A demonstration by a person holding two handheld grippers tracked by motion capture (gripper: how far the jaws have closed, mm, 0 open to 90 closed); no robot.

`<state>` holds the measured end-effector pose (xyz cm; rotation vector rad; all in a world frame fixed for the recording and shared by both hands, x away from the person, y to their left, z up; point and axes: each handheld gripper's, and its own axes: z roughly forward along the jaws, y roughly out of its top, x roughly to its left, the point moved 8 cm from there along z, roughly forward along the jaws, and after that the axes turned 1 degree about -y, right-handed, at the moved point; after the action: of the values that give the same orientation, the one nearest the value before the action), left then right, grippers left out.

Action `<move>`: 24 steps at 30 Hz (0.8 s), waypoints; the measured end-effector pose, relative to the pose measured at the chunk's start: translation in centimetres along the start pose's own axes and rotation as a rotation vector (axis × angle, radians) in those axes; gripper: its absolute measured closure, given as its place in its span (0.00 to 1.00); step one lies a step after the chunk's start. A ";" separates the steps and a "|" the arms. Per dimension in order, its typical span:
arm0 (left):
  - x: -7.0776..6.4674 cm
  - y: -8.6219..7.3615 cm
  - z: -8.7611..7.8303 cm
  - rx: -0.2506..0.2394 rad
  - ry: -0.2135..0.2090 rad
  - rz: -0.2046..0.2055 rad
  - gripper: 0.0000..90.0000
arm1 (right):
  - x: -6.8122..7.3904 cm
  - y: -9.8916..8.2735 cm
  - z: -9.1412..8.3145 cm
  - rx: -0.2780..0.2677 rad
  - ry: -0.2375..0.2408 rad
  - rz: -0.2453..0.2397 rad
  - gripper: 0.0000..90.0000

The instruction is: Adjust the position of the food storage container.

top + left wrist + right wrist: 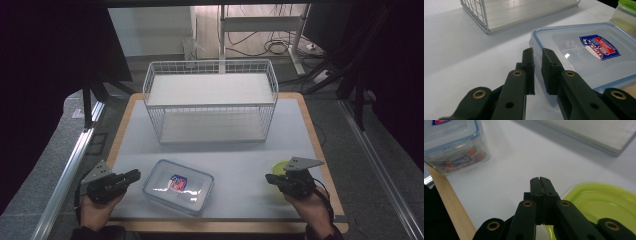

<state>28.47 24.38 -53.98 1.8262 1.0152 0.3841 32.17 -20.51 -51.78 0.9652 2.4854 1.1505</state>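
Container handling, both hands. A clear rectangular food box [178, 186] with a blue-rimmed snap lid and a printed label lies flat on the white table [240, 155], near the front edge and left of centre, well apart from the wire basket rack [210, 100] behind it. Through the box wall, in the right gripper view, coloured packets are seen, so some weight is expected, though how full it is cannot be told. The plastic is judged stiff but smooth and glossy; slipping under the pads is likely. The raised lid rim or a side latch is judged the best place to be gripped, with a short side taken rather than the flat top.

The left gripper [537, 53] is held just beside the box's near corner; its jaws are nearly closed, a narrow gap is left, and nothing is pinched between them. The right gripper [540, 181] is clenched fully, jaws pressed together on nothing, directly beside a small green-lidded tub [604, 202] at the right front of the table. That tub is taken to be light and stiff; its lid edge is offered for a grip.
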 end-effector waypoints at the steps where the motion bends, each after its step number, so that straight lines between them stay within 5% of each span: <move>1: 0.0 0.0 0.0 0.002 0.000 -0.001 0.90 | 0.0 -0.2 0.2 0.012 0.001 0.004 1.00; 3: 0.1 -0.1 0.1 0.006 0.004 -0.001 0.90 | -0.3 -0.7 0.5 0.044 -0.008 0.008 1.00; 14: 0.4 -0.5 0.3 0.024 0.026 0.003 0.89 | -1.8 -0.7 -0.5 0.020 -0.038 0.054 1.00; 17: 0.4 -0.5 0.3 0.029 0.025 0.003 0.89 | -2.9 -1.1 -0.9 0.043 -0.114 0.045 1.00; 20: 0.3 -0.6 0.4 0.034 0.024 0.004 0.89 | -3.6 -1.3 -1.1 0.030 -0.111 0.081 1.00; 24: 0.4 -0.6 0.4 0.033 0.025 0.004 0.89 | -3.0 -0.7 -1.4 -0.001 -0.109 0.065 1.00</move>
<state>28.69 24.50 -54.71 1.8577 1.0407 0.3960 33.44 -23.63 -51.54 1.0853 2.3845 1.0868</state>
